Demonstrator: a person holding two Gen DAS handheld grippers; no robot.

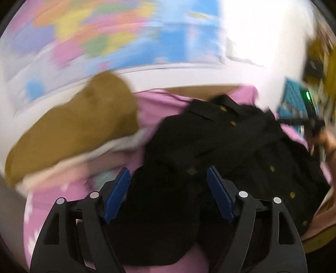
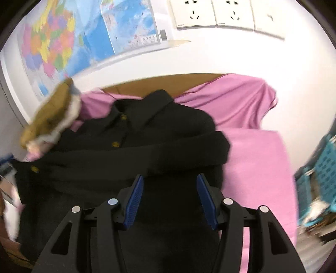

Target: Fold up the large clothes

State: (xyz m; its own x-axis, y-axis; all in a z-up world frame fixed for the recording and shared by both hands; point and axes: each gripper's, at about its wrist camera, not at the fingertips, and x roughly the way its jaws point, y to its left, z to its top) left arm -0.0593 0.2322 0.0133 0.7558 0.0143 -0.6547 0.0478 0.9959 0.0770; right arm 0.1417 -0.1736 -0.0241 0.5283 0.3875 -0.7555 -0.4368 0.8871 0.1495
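A black coat with gold buttons (image 1: pixel 220 145) lies partly folded on a pink cloth (image 1: pixel 153 105). In the right wrist view the black coat (image 2: pixel 147 134) has a sleeve laid across its front and its collar toward the wall. My left gripper (image 1: pixel 168 174) is open just above the coat's near part, with nothing between its blue pads. My right gripper (image 2: pixel 170 180) is open over the coat's lower edge and empty. The right gripper and the hand holding it show blurred at the far right of the left wrist view (image 1: pixel 313 124).
A pile of folded clothes with a brown garment (image 1: pixel 73 124) on top sits left of the coat, also in the right wrist view (image 2: pixel 52 117). A blue basket (image 2: pixel 323 168) stands at the right. A wall map (image 2: pixel 63 42) and sockets (image 2: pixel 214 14) are behind. The pink cloth (image 2: pixel 258 168) is bare right of the coat.
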